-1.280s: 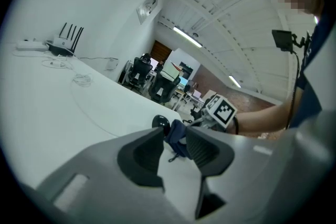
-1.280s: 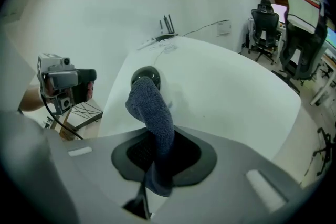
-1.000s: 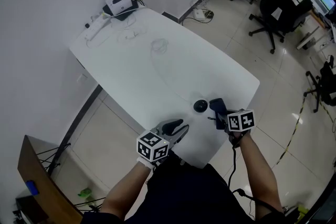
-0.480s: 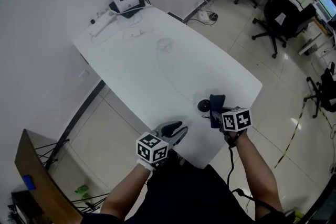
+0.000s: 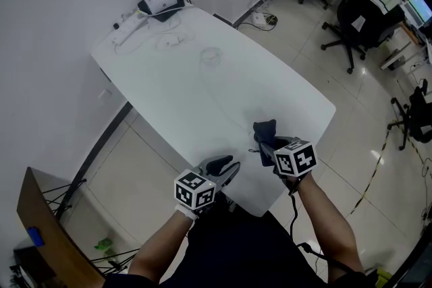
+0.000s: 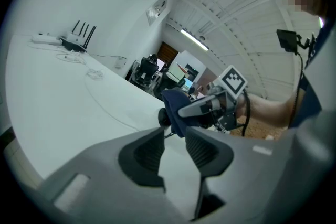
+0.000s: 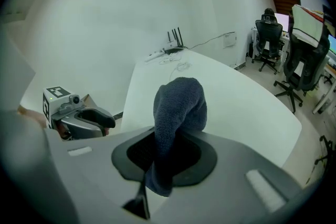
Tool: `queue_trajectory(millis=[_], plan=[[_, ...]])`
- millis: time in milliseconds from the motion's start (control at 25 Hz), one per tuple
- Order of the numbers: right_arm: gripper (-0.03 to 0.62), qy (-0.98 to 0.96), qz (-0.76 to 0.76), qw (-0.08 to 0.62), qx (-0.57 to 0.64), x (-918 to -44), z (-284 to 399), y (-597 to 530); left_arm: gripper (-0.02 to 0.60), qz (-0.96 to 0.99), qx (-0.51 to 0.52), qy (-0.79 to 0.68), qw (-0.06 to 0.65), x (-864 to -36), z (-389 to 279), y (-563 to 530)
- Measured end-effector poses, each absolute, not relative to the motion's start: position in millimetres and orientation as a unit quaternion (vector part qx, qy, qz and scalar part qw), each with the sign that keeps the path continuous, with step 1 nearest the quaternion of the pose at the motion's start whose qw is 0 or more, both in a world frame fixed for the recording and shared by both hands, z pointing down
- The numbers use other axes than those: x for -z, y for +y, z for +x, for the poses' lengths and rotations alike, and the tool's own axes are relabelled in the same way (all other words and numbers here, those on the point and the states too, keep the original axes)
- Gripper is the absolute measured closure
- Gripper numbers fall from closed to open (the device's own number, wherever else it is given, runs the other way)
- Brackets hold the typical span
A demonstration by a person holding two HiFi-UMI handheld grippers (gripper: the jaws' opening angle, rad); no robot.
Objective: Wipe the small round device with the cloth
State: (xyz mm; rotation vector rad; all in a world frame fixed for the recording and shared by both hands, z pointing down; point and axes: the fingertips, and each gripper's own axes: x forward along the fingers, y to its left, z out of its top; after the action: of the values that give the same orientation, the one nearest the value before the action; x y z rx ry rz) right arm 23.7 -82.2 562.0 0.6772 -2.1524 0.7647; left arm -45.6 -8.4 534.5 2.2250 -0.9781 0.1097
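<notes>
**Cloth pinched in the right gripper, just short of the small round device**

The right gripper (image 7: 167, 140) has its two fingers pressed together on the cloth (image 7: 178, 105), a dark blue-grey piece with a nubbly towelling weave. From the pinch it rises past the fingertips into a rounded, folded hump. A narrower tail hangs back behind the pads.

The small round device (image 6: 163, 116) is black and much smaller than the bunched cloth. It rests on the white table (image 5: 202, 84) just beyond the right fingertips, at the cloth's lower edge on the side away from that gripper. In the left gripper view the two overlap, so whether the cloth touches the device cannot be told. In the head view the cloth and the gripper cover it.

The left gripper (image 6: 175, 135) has its fingers spread, with nothing between the pads. It sits over the table's near edge, its tips aimed toward the right gripper. The cloth and the device show through the gap between its fingers, ahead of the tips and apart from them.

A router (image 5: 160, 0) stands at the far corner, well ahead of both pairs of fingers
</notes>
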Motion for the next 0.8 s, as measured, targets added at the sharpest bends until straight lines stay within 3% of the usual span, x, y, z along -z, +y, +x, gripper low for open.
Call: queue_trajectory(millis=[800], plan=[[0.531,-0.851,0.184,0.365,-0.329,-590,-23,-44,0.456,0.849,-0.045,-0.377,0.368,-546,-55,-9]])
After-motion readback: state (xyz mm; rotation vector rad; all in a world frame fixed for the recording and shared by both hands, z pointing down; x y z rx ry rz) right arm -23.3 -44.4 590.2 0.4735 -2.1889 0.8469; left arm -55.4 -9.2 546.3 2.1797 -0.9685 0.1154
